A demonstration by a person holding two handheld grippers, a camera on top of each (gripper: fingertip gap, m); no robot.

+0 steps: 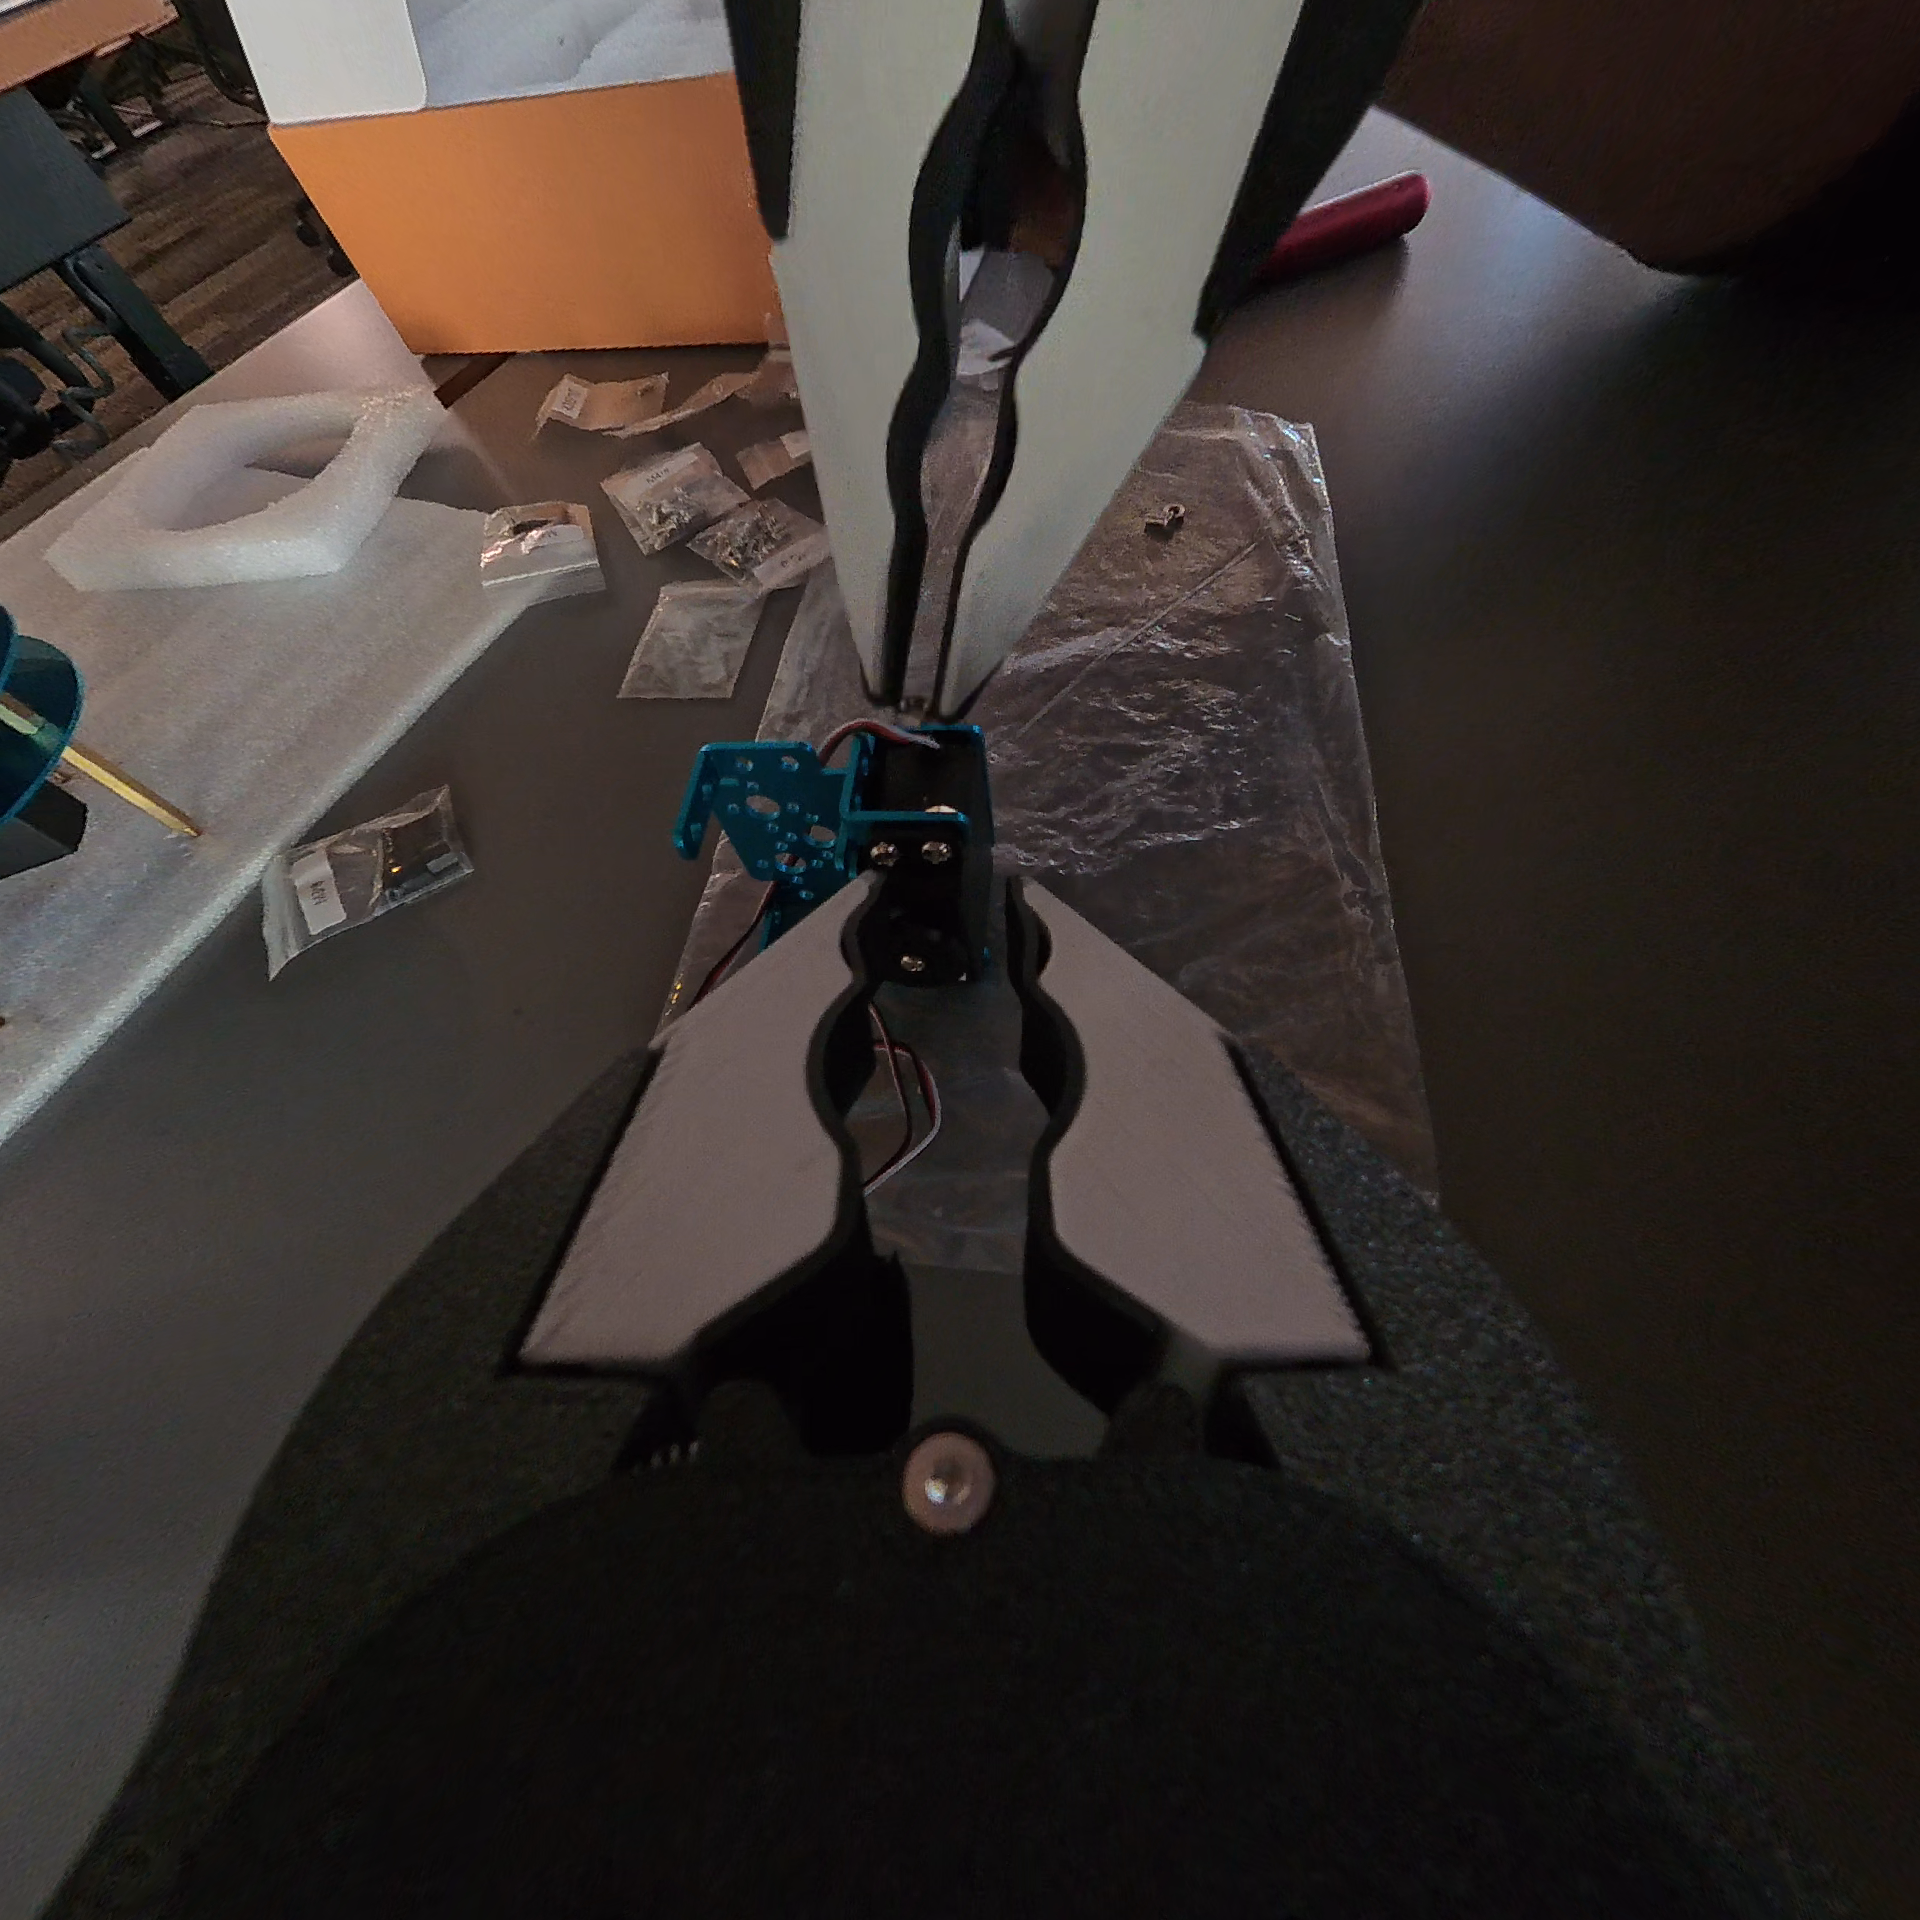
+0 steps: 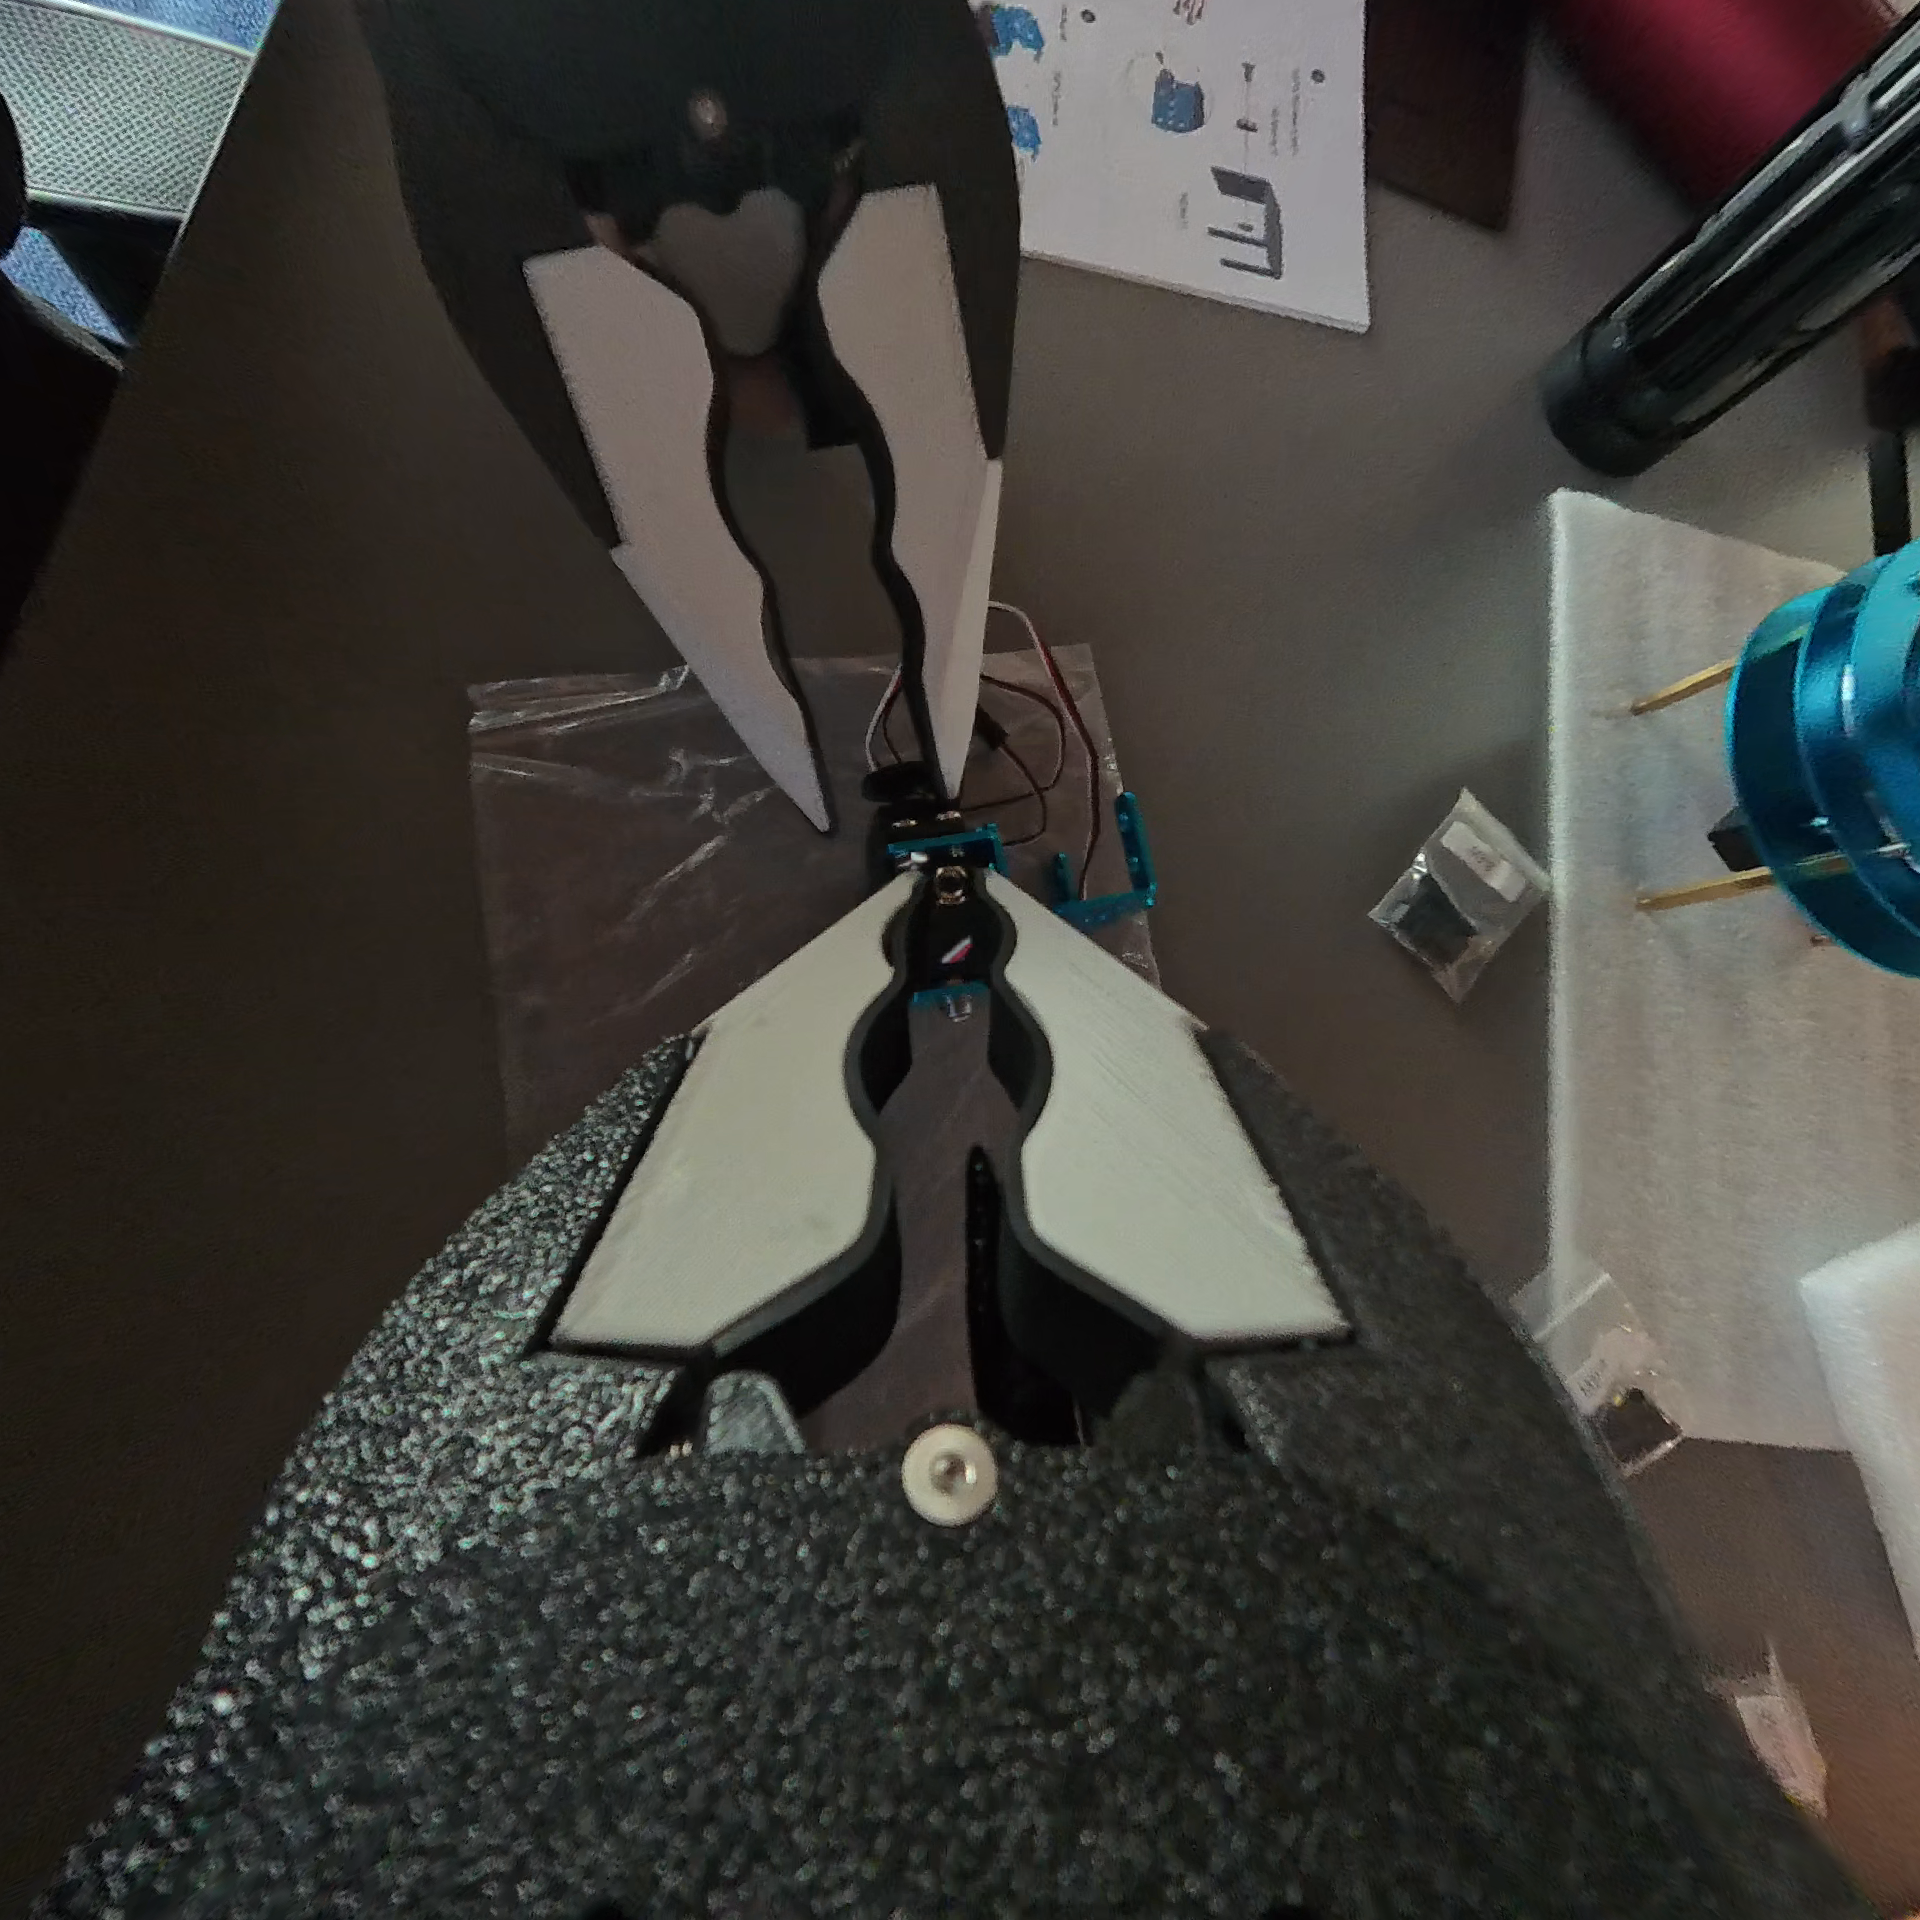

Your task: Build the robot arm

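The left hand-held gripper (image 1: 928, 902) was narrowed onto the near end of a black servo in a blue metal bracket (image 1: 914, 831), its fingers pinching the servo's sides over a clear plastic bag (image 1: 1195, 748) spread on the dark tabletop (image 1: 1662, 727). The right hand-held gripper (image 2: 951, 899) reached in from the far side and clamped the same assembly at its opposite end, red, black and white wires (image 2: 1023, 717) trailing beside it. To the far left stood an open orange-and-white cardboard box (image 1: 520, 208) with white foam inside, with small plastic bags of screws (image 1: 717, 520) scattered near it.
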